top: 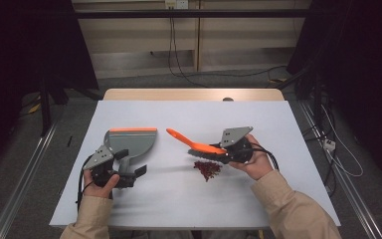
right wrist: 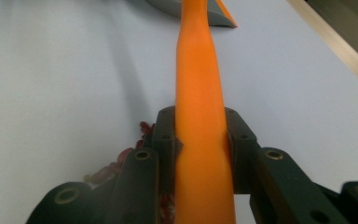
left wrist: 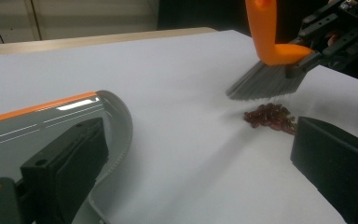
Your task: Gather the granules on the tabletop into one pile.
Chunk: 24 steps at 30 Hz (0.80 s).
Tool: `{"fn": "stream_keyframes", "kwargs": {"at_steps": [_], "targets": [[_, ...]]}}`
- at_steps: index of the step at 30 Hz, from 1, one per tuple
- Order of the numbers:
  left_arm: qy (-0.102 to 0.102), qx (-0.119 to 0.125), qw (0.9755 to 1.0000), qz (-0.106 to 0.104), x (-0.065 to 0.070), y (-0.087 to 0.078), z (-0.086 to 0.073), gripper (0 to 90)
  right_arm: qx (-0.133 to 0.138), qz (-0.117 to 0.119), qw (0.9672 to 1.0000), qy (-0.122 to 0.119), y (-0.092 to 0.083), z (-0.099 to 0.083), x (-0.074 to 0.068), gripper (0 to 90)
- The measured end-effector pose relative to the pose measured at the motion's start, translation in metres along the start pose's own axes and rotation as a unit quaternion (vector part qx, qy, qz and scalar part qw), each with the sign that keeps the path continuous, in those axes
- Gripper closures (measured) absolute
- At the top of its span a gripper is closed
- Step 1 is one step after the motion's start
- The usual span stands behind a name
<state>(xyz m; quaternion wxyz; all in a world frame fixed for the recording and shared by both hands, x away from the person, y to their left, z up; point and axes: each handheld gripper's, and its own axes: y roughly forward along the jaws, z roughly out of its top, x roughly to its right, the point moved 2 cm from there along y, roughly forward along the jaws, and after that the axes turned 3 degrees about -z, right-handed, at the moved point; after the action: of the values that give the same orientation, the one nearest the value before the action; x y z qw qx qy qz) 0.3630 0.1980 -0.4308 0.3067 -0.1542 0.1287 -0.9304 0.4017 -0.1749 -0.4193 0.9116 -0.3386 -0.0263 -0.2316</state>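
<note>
Right now we are sweeping a small heap of dark red bits (top: 207,169) toward a grey dustpan (top: 132,142) with an orange front lip, working on a pale sheet over the table (top: 189,199).

Our right gripper (top: 227,152) has its jaws clamped tight on the orange handle of the brush (top: 199,145); in the right gripper view the black pads press both flanks of that handle (right wrist: 200,140), which runs straight away from the camera. In the high view the handle's long axis points toward roughly 10 o'clock, and the grey bristles (left wrist: 263,84) hang just above the heap, at its far edge, perhaps brushing the topmost bits.

Our left gripper (top: 122,174) holds the dustpan by its rear stem. One jaw lies over the pan's back (left wrist: 70,163) and the other stands well off to the side (left wrist: 335,168), so we judge the grip to be on the stem, though the contact itself is hidden.

The relation that matters: from the brush, the pan sits at about 9 o'clock, well apart, with bare sheet between. Its orange lip faces 12 o'clock, away from us, not toward the heap. So we judge the pan must turn or slide before the bits can be swept in.

The dustpan's tray looks empty.
</note>
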Motion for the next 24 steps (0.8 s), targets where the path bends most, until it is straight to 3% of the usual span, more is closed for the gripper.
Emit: {"fn": "stream_keyframes", "kwargs": {"at_steps": [3, 7, 12, 14, 16, 20, 24], "targets": [[0.000, -0.001, 1.0000, 0.000, 0.000, -0.001, 0.000, 3.6, -0.015, -0.014, 0.9998, -0.002, 0.006, -0.004, 0.006, 71.3], [-0.001, 0.000, 1.0000, 0.000, -0.001, -0.001, 0.000, 3.6, -0.028, -0.024, 0.9992, 0.015, 0.018, -0.011, 0.010, 71.3], [-0.001, -0.002, 1.0000, 0.001, -0.002, 0.000, -0.001, 3.6, -0.020, -0.018, 0.9993, 0.025, 0.022, -0.007, -0.001, 71.3], [-0.001, -0.002, 1.0000, 0.000, -0.001, 0.000, 0.000, 3.6, -0.010, -0.011, 0.9991, 0.040, 0.022, -0.005, -0.005, 71.3], [-0.001, -0.002, 1.0000, 0.000, -0.001, 0.001, 0.000, 3.6, -0.008, -0.018, 0.9989, 0.042, 0.021, -0.004, -0.009, 71.3], [0.001, -0.002, 1.0000, 0.000, 0.000, 0.000, 0.000, 3.6, 0.011, -0.014, 0.9979, 0.062, 0.020, -0.001, -0.009, 71.3], [0.002, -0.002, 1.0000, 0.001, -0.001, -0.001, 0.000, 3.6, 0.018, -0.022, 0.9979, 0.058, 0.015, 0.005, -0.009, 71.3]]}}
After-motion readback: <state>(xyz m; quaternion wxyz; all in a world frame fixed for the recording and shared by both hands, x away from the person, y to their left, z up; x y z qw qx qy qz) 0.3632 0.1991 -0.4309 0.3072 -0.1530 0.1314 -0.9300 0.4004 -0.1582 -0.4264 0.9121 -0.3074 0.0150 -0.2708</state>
